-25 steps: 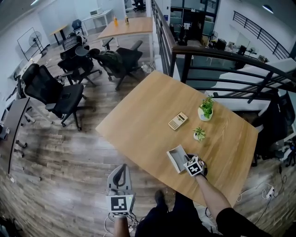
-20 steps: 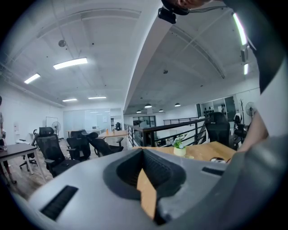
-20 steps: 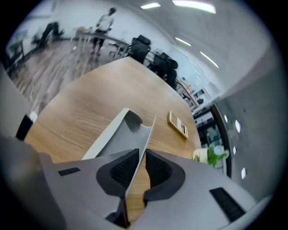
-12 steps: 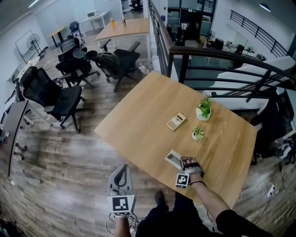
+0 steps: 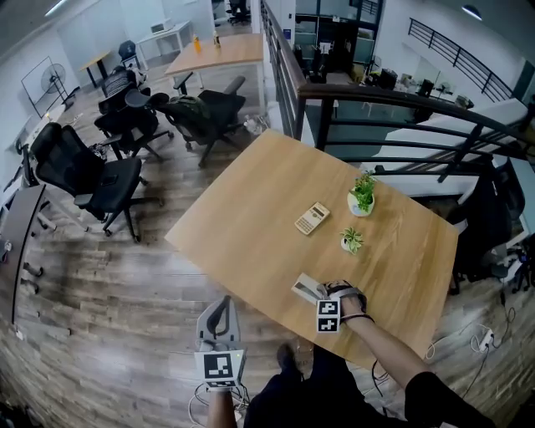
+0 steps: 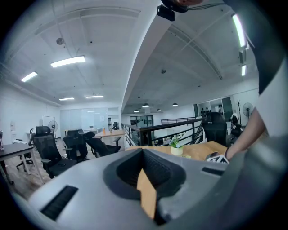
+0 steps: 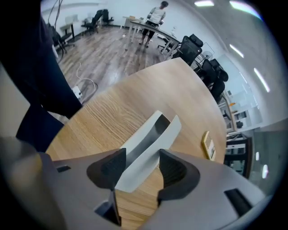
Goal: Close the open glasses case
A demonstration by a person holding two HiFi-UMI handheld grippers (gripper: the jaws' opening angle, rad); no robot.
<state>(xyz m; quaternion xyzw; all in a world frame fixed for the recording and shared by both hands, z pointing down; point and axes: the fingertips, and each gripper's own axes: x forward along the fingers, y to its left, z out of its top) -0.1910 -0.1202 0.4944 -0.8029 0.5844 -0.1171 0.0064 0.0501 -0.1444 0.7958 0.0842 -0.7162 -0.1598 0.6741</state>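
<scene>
We hold the right hand-held gripper (image 7: 141,167) pointing down at the light wooden surface (image 5: 251,226), close to the edge nearest us. Its jaws have just been opening. Now they stand wide apart, one on each side of the grey glasses case (image 7: 152,139), and they do not squeeze it. The case lies on the surface and is not shut. Its two grey halves stand a little apart with a dark gap between them, and we cannot see what is inside. The end nearest the jaws is hidden behind them. In the head view the case looks small, and the hand-held gripper covers one end of it. We hold the left hand-held gripper (image 5: 219,305) off the surface, over the grey wooden floor (image 5: 109,276), with its jaws together. The arm behind it is cut off at the bottom of the picture. Farther along the surface, well apart from the case, lie a cream calculator (image 5: 312,218) and two small green plants in white pots (image 5: 361,194). Black office chairs (image 5: 84,171) stand on the floor beyond. Far off, in the right gripper view, a person (image 7: 157,13) stands by a table, too small to make out.
</scene>
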